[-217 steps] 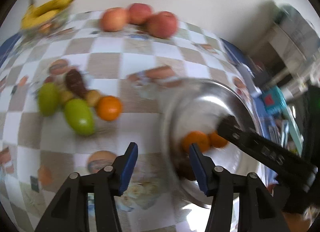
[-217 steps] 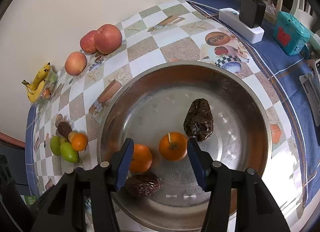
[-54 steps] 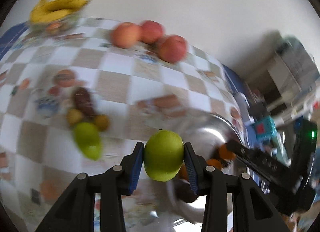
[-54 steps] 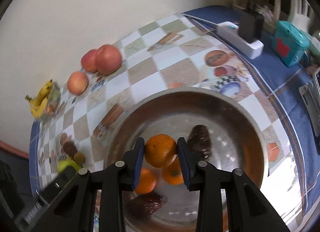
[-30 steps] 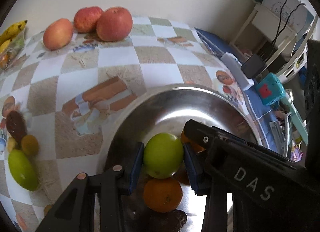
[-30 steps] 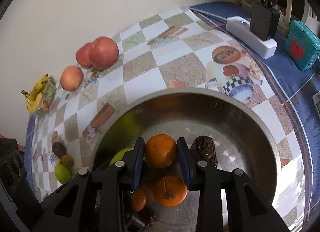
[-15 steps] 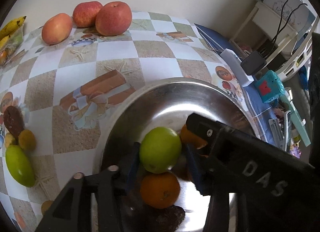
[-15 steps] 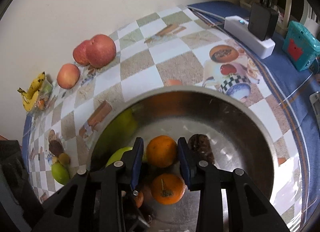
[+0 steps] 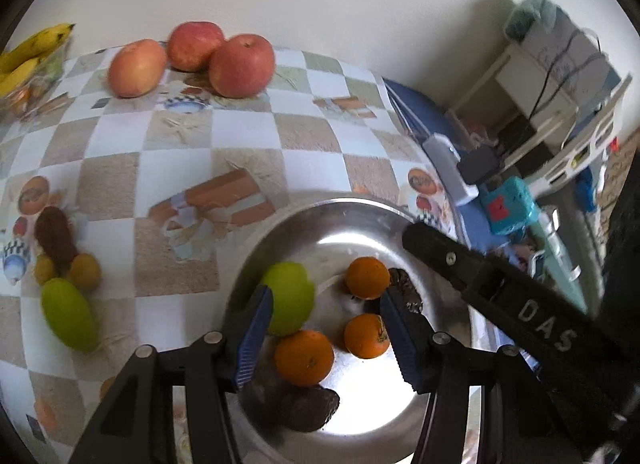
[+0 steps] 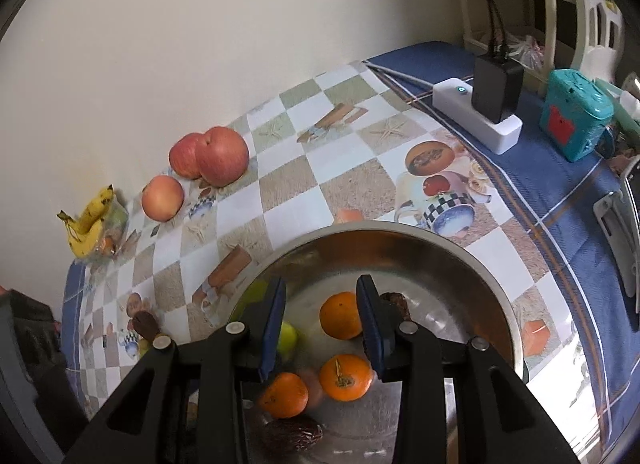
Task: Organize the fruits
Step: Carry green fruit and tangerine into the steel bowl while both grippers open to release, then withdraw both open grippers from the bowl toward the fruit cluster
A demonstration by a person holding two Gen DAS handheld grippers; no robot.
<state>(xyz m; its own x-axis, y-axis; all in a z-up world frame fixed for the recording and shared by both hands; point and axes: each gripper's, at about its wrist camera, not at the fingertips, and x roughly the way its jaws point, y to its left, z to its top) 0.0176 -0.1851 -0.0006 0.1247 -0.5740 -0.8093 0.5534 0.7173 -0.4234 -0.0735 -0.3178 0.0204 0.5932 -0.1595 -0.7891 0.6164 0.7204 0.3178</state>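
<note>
Soft daylight, even on the cream wall. Glare whitens the floor of the round steel bowl (image 9: 360,220). The green fruit (image 9: 289,298) inside is motion-blurred. Fisheye distortion bends the checkered tablecloth (image 10: 280,168); dark vignetted corners.

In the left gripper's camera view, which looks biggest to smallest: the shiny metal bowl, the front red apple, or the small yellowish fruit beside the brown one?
1. Shiny metal bowl
2. Front red apple
3. Small yellowish fruit, though nearer the camera.

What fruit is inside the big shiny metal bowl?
Inside the shiny metal bowl lie a round green fruit, three oranges and two wrinkly dark brown fruits. The black tongs cover part of the bowl's floor.
</note>
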